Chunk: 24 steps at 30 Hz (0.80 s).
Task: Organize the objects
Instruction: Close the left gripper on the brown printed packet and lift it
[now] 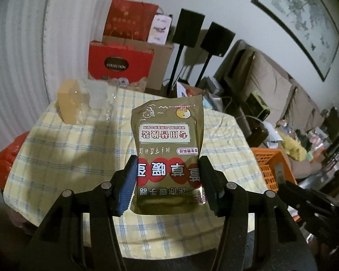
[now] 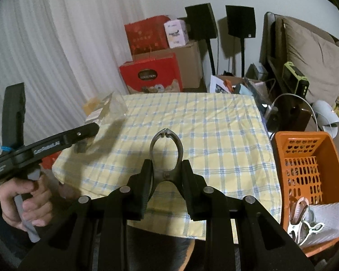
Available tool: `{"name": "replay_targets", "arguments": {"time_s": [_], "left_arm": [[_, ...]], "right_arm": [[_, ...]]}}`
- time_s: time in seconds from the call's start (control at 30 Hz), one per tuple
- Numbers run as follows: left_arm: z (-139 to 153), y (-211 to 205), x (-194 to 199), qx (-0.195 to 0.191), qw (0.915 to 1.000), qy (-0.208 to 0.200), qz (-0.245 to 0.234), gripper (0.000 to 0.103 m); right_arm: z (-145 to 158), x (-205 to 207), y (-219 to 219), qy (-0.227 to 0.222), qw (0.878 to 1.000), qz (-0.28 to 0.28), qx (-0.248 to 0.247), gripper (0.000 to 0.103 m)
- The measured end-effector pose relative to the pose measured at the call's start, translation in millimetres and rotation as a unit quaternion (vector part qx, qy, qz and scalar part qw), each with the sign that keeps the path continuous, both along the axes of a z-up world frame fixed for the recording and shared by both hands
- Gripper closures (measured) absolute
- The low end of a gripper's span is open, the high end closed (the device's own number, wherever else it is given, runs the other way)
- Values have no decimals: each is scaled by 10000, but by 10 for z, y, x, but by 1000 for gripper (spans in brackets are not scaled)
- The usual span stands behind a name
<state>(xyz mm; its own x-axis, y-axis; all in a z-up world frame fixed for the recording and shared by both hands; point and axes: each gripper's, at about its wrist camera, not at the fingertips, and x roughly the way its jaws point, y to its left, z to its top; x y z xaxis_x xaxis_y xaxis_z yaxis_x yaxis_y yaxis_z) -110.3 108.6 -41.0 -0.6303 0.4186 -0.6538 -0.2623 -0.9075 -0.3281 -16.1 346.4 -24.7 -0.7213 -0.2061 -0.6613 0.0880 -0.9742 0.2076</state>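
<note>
Left wrist view: left claw [image 1: 168,183] pinches a gold pouch [image 1: 168,144] above the checked-cloth counter [image 1: 56,158]. Right wrist view: right claw [image 2: 167,180] pinches metal pliers [image 2: 166,151]; an orange basket [image 2: 305,140] with clips [image 2: 302,223] stands beside the counter.

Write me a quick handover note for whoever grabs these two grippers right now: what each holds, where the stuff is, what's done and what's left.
Left gripper: shut on a gold pouch, held up above the checked tablecloth.
Right gripper: shut on a metal clip, also above the cloth.
Orange basket: to the right of the table, already holding metal clips on white padding.
Done: some clips are binned.
Left: likely drop the held clip into the basket and put the pouch away; where the pouch goes is not shown. A clear box sits at the cloth's far left corner.
</note>
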Motion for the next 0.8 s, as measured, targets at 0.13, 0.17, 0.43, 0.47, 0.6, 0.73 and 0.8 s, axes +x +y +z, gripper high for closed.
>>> {"name": "replay_targets", "arguments": {"time_s": [0.13,0.17,0.43,0.47,0.6,0.73,0.8], "left_arm": [[59,-16,127,-41,9999,94,35,52],[81,-18,160,-33,9999,101,44,52],[278,6,446,-259,9978,473,397,52],[303,10,470,-237,9977,493,394,52],[439,55,595,-241,9967,680,365,52],[544,143,714,-268,9958,833,274,52],[577,196,762,-275,9954,885,227,52]], "right_arm": [[87,135,-14,109,9999,-53,61,77],[110,174,-11,144,9999,-59,48,77],[334,488,82,438,9988,-215,63,77],[349,524,95,464,9986,-234,58,77],[385,676,154,525,9981,-314,33,77],[387,842,204,578,9976,-370,1,77],[385,890,242,585,9975,-405,14,77]]}}
